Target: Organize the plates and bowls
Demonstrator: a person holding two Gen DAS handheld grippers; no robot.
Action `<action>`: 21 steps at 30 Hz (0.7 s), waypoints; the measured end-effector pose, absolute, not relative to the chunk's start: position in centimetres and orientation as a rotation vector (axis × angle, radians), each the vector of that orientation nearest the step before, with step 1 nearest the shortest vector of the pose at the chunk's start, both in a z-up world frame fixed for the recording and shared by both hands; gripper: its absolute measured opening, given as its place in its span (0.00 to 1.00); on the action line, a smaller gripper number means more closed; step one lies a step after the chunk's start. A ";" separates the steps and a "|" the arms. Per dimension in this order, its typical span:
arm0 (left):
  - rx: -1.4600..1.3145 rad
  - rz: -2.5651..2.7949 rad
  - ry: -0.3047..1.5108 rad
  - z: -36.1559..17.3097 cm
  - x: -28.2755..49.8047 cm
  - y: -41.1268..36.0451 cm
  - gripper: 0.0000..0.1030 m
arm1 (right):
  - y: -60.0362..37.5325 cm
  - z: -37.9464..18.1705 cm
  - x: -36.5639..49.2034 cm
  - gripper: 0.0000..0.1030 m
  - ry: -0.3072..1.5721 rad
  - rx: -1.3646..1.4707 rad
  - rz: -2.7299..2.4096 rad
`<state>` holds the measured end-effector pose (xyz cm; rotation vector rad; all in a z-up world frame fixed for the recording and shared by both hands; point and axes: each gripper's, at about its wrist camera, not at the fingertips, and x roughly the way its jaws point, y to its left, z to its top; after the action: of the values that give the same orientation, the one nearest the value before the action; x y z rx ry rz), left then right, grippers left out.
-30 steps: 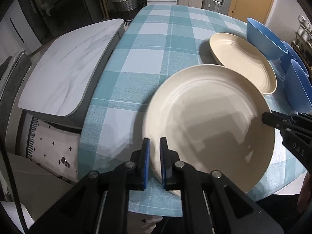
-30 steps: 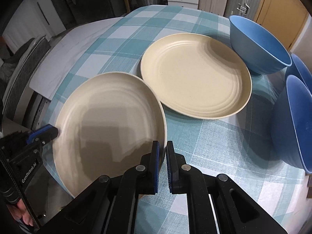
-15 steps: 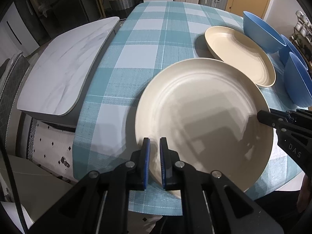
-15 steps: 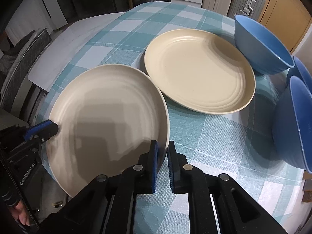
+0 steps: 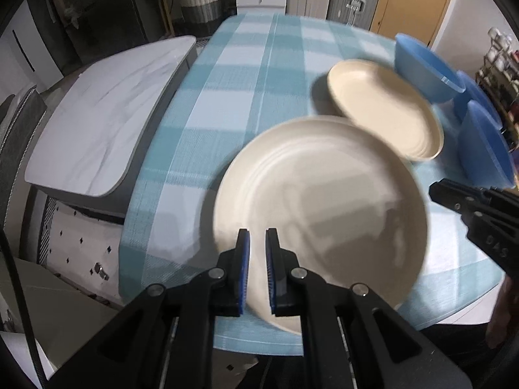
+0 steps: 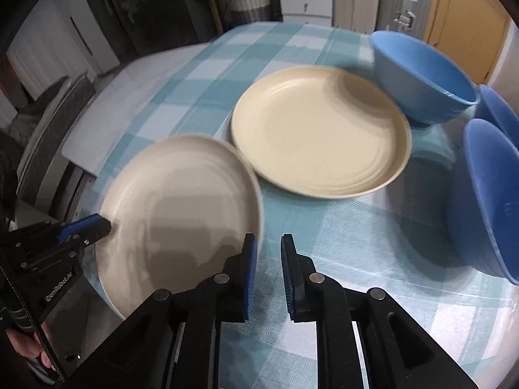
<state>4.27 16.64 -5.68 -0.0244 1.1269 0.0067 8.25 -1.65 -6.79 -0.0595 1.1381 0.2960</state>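
Our left tool (image 5: 258, 270) is nearly closed, its blue pads pinching the near rim of the cream plate (image 5: 324, 207), which we hold tilted above the tabletop (image 5: 233, 74). In the right wrist view that same tool (image 6: 103, 227) grips the plate's (image 6: 181, 214) left edge.

Our right tool (image 6: 269, 272) has its jaws opening: a narrow gap shows between the blue pads, and the plate's rim lies just at the left pad, no longer between them. Only the checked cloth shows in the gap. From the left wrist view this tool (image 5: 436, 193) sits just off the plate's right edge, apart from it.

Beyond the held plate, a second cream plate (image 6: 321, 133) lies flat on the teal-and-white checked cloth, its near-left rim close under the raised plate's far edge. Right of it stand three blue bowls: one (image 6: 421, 77) upright at the far side, one (image 6: 486, 194) nearer and seen on edge, and a third (image 6: 501, 110) partly hidden between them. A grey marble-patterned bench (image 5: 100, 116) stands left of the tabletop.
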 end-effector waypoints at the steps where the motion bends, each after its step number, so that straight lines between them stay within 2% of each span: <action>1: -0.026 0.003 1.113 -5.1 4.2 16.3 0.08 | -2.0 -6.4 8.1 0.13 1.126 -0.057 0.294; 6: -0.066 -0.051 1.027 -2.2 4.1 13.6 0.08 | -4.1 -4.2 7.5 0.14 1.042 -0.014 0.282; 10: -0.090 -0.088 0.970 -0.6 4.2 11.3 0.09 | -6.1 -2.5 6.6 0.20 0.978 0.058 0.282; 12: -0.112 -0.095 0.941 0.1 4.5 10.6 0.14 | -7.0 -2.0 6.3 0.29 0.961 0.093 0.276; 13: -0.122 -0.089 0.928 0.3 4.8 10.3 0.27 | -7.4 -1.7 6.0 0.32 0.942 0.097 0.265; 14: -0.130 -0.084 0.920 0.5 5.1 10.1 0.48 | -7.6 -1.5 5.9 0.40 0.926 0.094 0.259; 15: -0.137 -0.069 0.906 0.7 5.4 9.9 0.51 | -7.8 -1.4 5.7 0.50 0.906 0.087 0.253; 16: -0.141 -0.049 0.894 0.8 5.7 9.7 0.50 | -8.1 -1.2 5.5 0.55 0.883 0.075 0.240; 18: -0.150 -0.038 0.888 1.0 6.5 9.5 0.50 | -8.7 -0.9 5.3 0.70 0.839 0.064 0.205; 21: -0.191 -0.044 0.916 0.7 8.2 9.7 0.50 | -9.6 -0.5 5.2 0.81 0.801 0.122 0.198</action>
<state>8.22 9.74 0.65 -0.1912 0.9162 -0.0443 5.19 -9.63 -0.49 0.1220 0.8009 0.1983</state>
